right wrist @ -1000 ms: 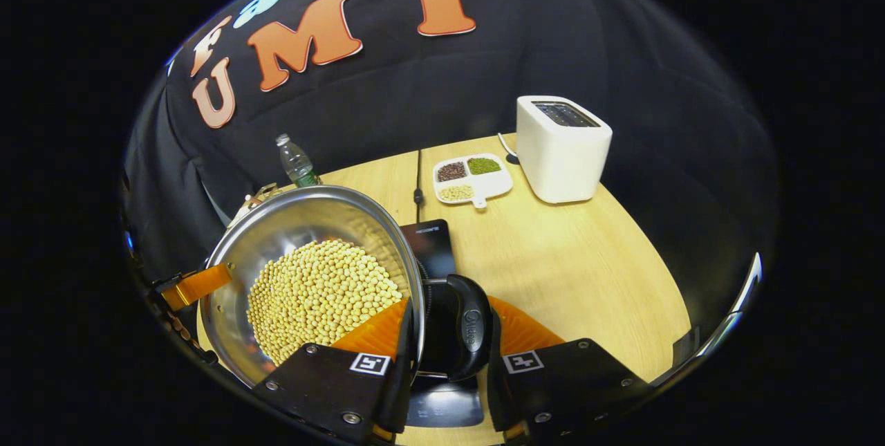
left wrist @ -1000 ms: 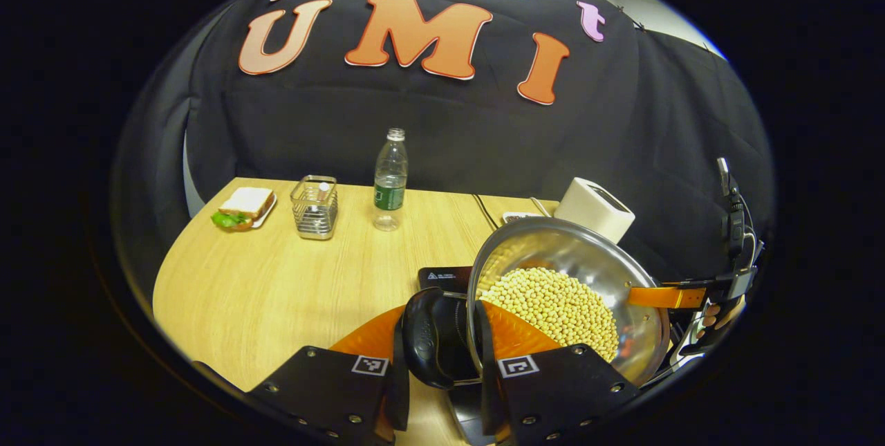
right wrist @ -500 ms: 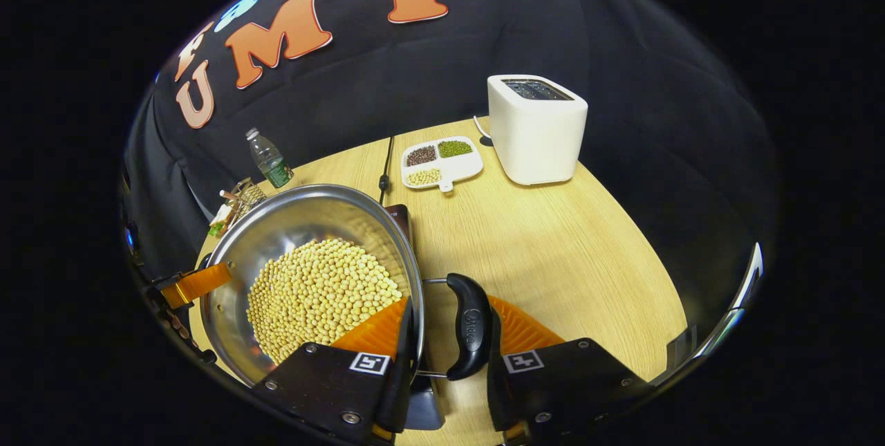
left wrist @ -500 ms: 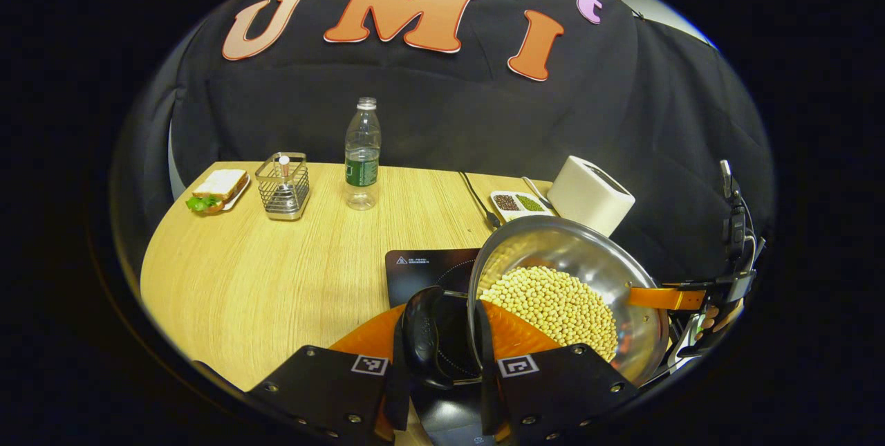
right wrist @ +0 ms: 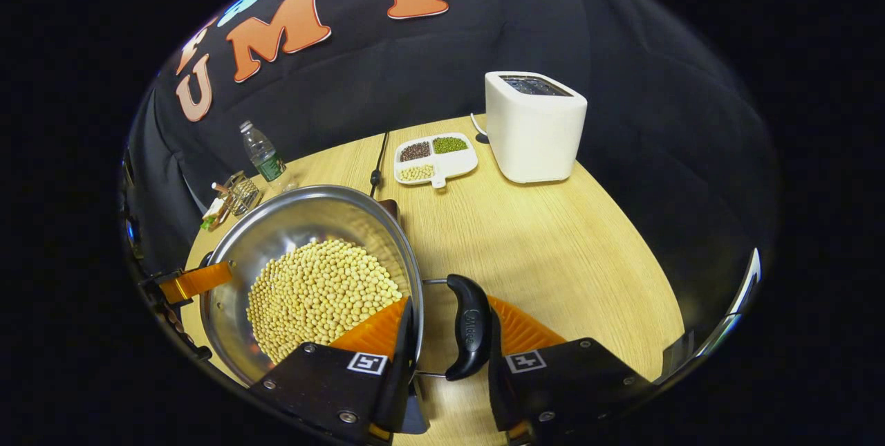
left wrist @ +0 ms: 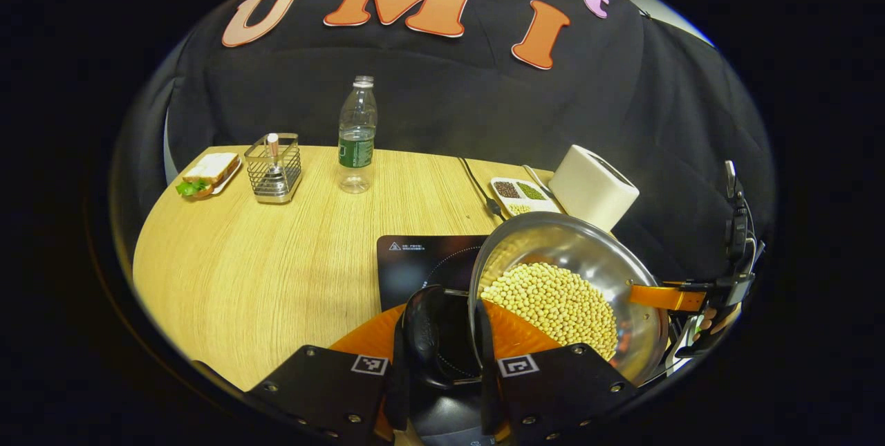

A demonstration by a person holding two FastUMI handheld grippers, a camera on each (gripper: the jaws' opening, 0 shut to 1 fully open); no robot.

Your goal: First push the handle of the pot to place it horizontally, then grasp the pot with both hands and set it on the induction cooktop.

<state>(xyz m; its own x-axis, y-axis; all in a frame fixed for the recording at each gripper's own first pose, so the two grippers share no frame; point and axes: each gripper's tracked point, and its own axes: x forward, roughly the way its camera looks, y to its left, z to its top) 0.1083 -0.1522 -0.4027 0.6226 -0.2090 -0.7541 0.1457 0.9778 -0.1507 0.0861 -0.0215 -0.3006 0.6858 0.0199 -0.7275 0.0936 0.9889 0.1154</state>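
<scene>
Steel pot (left wrist: pixel 588 252) of soybeans (left wrist: pixel 553 301) is held over the induction cooktop (left wrist: pixel 415 259); left gripper (left wrist: pixel 439 370) and right gripper (right wrist: pixel 446 363) are each clamped on a black side handle (right wrist: pixel 469 325).

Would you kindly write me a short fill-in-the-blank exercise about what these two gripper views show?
1. The steel pot is filled with ____.
2. The white toaster stands on the wooden ____.
3. Each gripper is shut on one of the pot's black ____.
4. Beside the wire basket stands a plastic ____.

Missing words: soybeans; table; handles; bottle
</scene>
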